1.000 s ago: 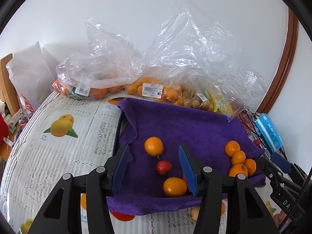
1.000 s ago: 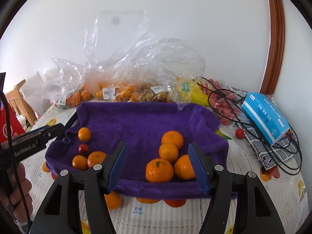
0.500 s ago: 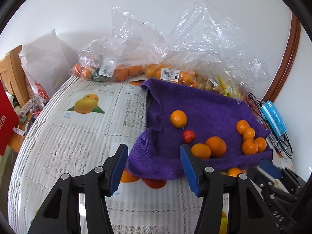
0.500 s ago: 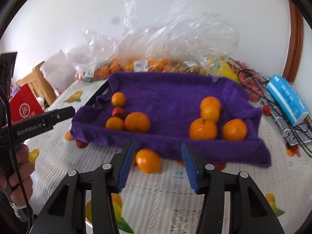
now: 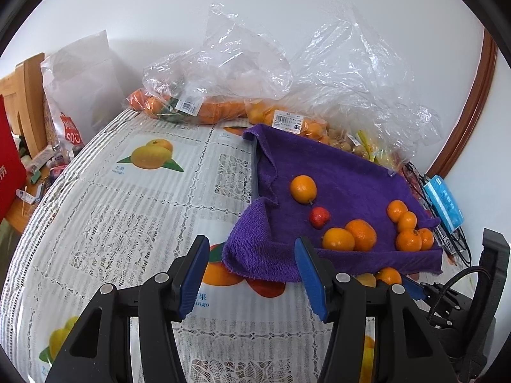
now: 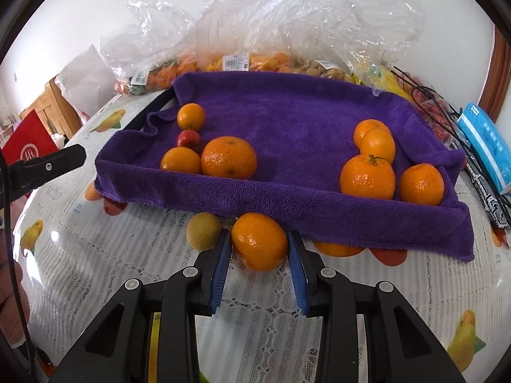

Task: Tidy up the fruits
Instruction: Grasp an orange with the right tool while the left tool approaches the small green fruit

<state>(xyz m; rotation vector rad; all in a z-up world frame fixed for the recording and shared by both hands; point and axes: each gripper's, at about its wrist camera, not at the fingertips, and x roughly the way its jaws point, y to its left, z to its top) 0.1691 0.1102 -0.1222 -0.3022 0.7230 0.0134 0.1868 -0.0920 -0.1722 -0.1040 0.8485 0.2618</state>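
We see our right tongs closed around a round, dimpled orange that sits on the table just in front of the purple towel, both blue pads touching its sides. Our left tongs hang open over the tablecloth, nothing between the pads, near the towel's front left corner. The towel is thick, fuzzy terry draped over a tray, its edges rumpled. On it lie two clusters of glossy oranges: a left group with one small red fruit, and a right group of four. The tablecloth is shiny white plastic with a lace pattern and printed fruit pictures. Behind the towel, crinkled clear plastic bags of fruit lean against a plain white wall, and a blue box lies to the right.
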